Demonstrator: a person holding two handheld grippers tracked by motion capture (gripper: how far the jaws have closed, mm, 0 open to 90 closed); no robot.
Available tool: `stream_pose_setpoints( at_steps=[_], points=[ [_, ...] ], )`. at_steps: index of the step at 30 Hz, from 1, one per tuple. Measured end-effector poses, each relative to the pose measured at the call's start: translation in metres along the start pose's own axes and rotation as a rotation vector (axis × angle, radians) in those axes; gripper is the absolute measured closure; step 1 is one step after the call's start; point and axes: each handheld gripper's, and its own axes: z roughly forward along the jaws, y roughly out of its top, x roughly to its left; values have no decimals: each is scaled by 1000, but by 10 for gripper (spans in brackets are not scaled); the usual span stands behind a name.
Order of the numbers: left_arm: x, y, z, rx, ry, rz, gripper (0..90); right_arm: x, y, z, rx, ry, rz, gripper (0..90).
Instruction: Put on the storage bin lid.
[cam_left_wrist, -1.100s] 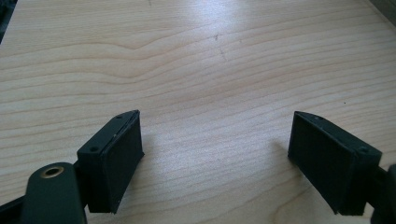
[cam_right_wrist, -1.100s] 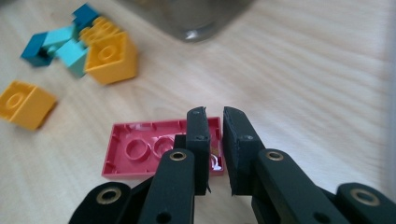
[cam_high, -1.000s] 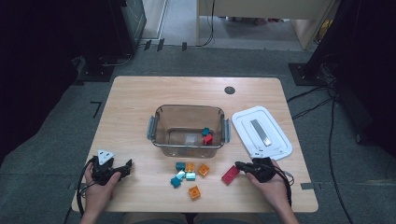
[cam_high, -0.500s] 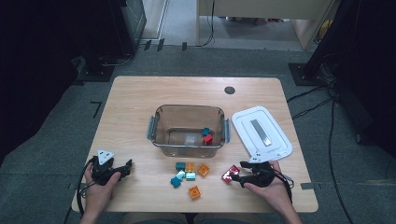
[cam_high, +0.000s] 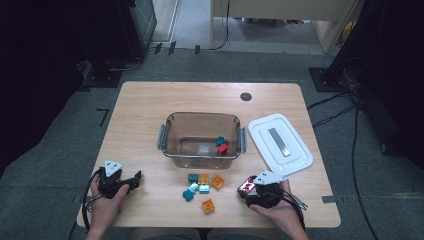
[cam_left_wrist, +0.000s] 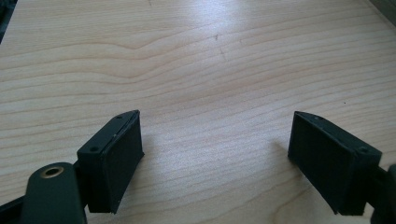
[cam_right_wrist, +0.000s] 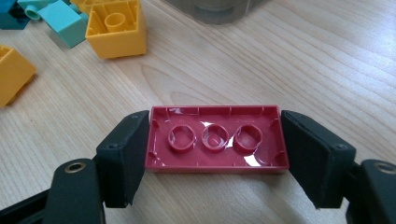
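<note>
**A:** Starting at the front left corner of the worktop (cam_high: 150, 105), the left claw (cam_left_wrist: 215, 140) is idling. Its jaws are standing wide apart with nothing but bare wood between them.

**B:** Moving along the front edge, a loose cluster of teal and orange bricks (cam_high: 202, 186) is waiting just in front of the clear tub (cam_high: 170, 131), which is sitting mid-worktop.

**A:** And here's the action. The right claw (cam_right_wrist: 215, 148) has just been opening its jaws, and now the red brick (cam_high: 246, 184) is lying between them. It's near the front edge, right of the middle and just right of that cluster. The pads are sitting flush against both short ends, so I'm calling that a grip.

**B:** So I'm reading this as the pick-up step of the tidying. The next move is looking like a lift clear of the wood, then a carry back over the tub's near wall and a release inside.

**A:** The brick is lying hollow side up, so its studs are facing away from us. I can't tell whether it's resting on the wood or already coming off it.

**B:** In the high view the hand is covering most of that claw. The tub's wall is also blurring what's inside: a red piece, a teal one and a pale patch I can't identify.

**A:** Far right, the white lid (cam_high: 300, 155) is lying flat beside the tub.
</note>
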Motion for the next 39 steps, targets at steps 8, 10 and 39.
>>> stream_pose_setpoints(
  at_steps=[8, 10, 39],
  points=[
    [0, 0, 0, 1, 0, 0, 176, -9, 2, -5, -1, 23, 10, 276],
    [0, 0, 0, 1, 0, 0, 176, -14, 6, -9, -9, 17, 24, 276],
    [0, 0, 0, -1, 1, 1, 177, -70, 135, -63, -138, -5, 38, 276]
  ],
)
